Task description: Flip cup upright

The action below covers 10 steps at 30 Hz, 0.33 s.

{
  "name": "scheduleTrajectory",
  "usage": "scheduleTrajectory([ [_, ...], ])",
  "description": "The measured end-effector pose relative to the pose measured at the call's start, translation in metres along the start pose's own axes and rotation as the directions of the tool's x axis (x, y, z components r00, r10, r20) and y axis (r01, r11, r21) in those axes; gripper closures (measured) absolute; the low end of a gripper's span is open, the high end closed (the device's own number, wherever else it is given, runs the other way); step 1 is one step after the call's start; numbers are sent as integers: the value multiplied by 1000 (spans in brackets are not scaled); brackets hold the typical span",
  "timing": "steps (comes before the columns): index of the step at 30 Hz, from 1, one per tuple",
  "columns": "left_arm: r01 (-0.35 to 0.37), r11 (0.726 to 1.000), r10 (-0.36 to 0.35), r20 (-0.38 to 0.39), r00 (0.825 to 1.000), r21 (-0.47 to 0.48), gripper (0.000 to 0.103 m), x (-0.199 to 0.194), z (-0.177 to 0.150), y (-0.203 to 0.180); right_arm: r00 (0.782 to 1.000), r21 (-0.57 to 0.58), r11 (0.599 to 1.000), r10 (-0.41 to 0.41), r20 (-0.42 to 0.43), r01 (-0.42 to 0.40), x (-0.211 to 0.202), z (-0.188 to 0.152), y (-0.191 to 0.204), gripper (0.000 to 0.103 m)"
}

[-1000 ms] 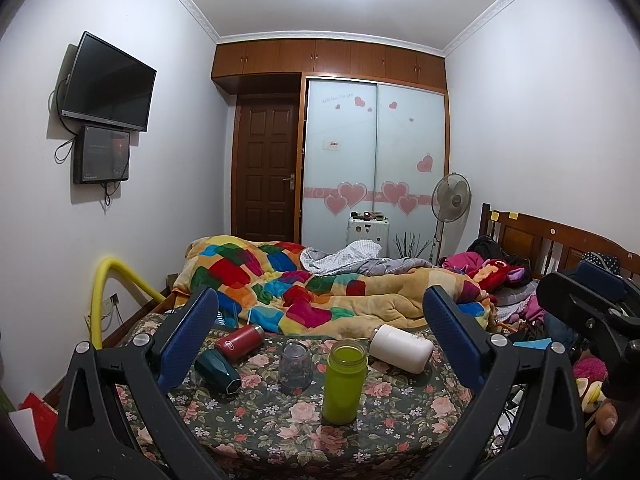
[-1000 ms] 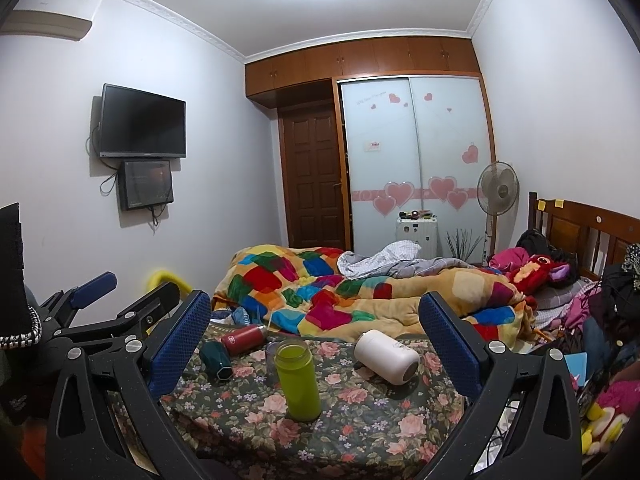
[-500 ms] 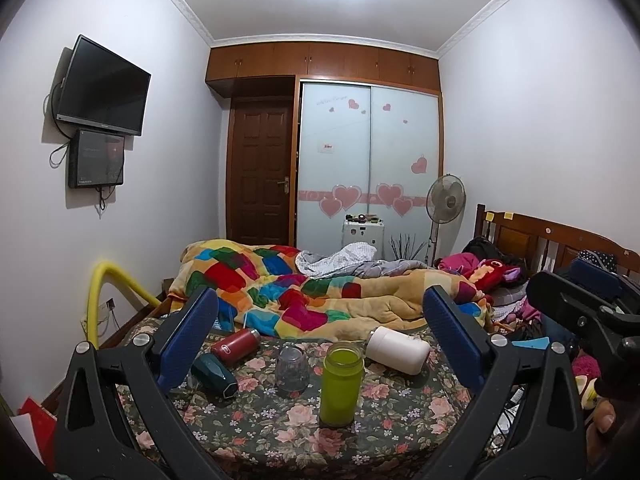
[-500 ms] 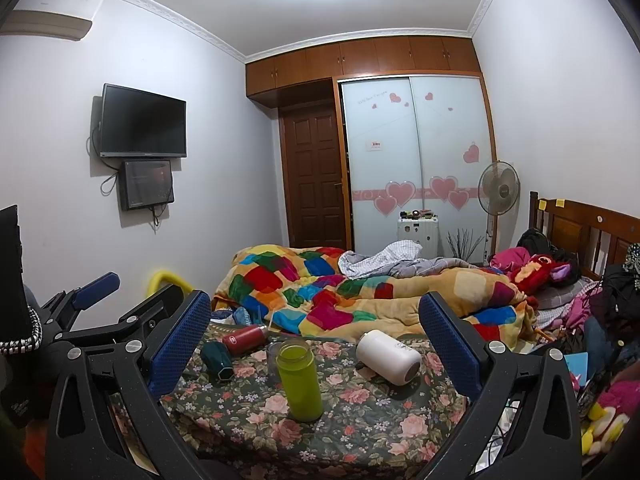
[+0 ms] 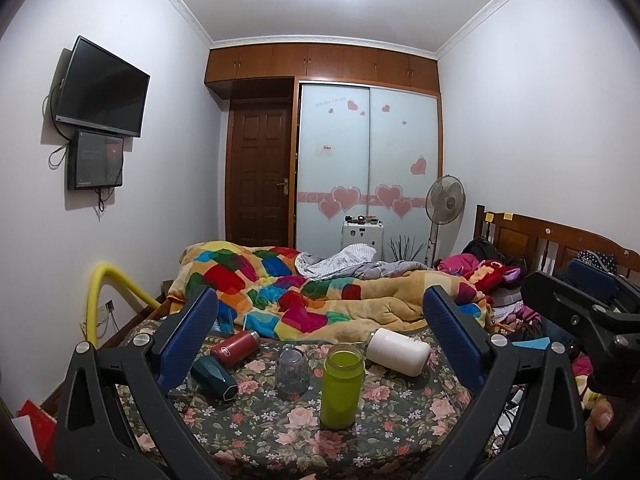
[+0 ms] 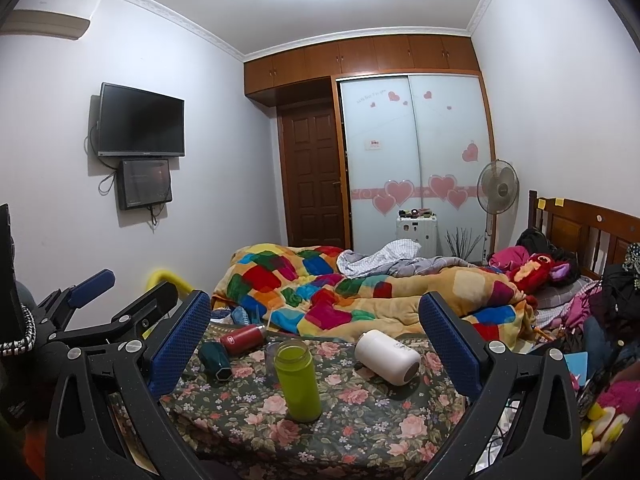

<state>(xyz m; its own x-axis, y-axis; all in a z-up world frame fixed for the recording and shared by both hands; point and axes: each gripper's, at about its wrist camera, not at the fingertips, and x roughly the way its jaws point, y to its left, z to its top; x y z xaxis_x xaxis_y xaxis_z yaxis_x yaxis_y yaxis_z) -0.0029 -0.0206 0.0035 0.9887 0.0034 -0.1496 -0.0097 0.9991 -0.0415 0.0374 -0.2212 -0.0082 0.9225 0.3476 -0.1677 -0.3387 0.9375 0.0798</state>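
Which cup the task means is not settled: several vessels share the floral tabletop (image 5: 280,432).

- Green cup (image 5: 342,388): stands upright, mouth open to the ceiling, nearest the cameras and roughly central. It already lies as the task wants.
- Teal cup (image 5: 214,376): on its side at the left, base end toward the camera.
- White cup (image 5: 398,350): on its side at the right, well apart from the teal one. From the right wrist view its round end faces forward.
- Red flask (image 5: 236,346): on its side, just behind the teal cup.
- Clear glass (image 5: 292,372): stands just left of and behind the green cup. It is narrower at the top, so possibly mouth-down; cannot tell.

Left tool (image 5: 319,296): released, blue pads spread wide, nothing between them, held back from the tabletop edge with the whole group framed between the pads.
Right tool (image 6: 314,300): likewise released and empty, alongside the left one.

Judgement: the wide spread suits bodies of this width, and the standoff keeps every vessel in sight. The scene fits either the green cup just set up, or a lying cup being sized up.

Behind the tabletop is a bed (image 5: 540,240) with a patchwork quilt (image 5: 260,276), close enough for a rolling cup to reach.
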Motion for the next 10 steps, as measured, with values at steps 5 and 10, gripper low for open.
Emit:
scheduleTrajectory([
  [5,2,1000,-2,-10,1000,-8,0,5,-1,5,1000,-3,1000,-13,-11,13,6,0,-1,0],
  [10,-5,1000,4,-21,1000,-18,0,12,-4,11,999,-7,1000,-25,-27,25,14,0,0,0],
])
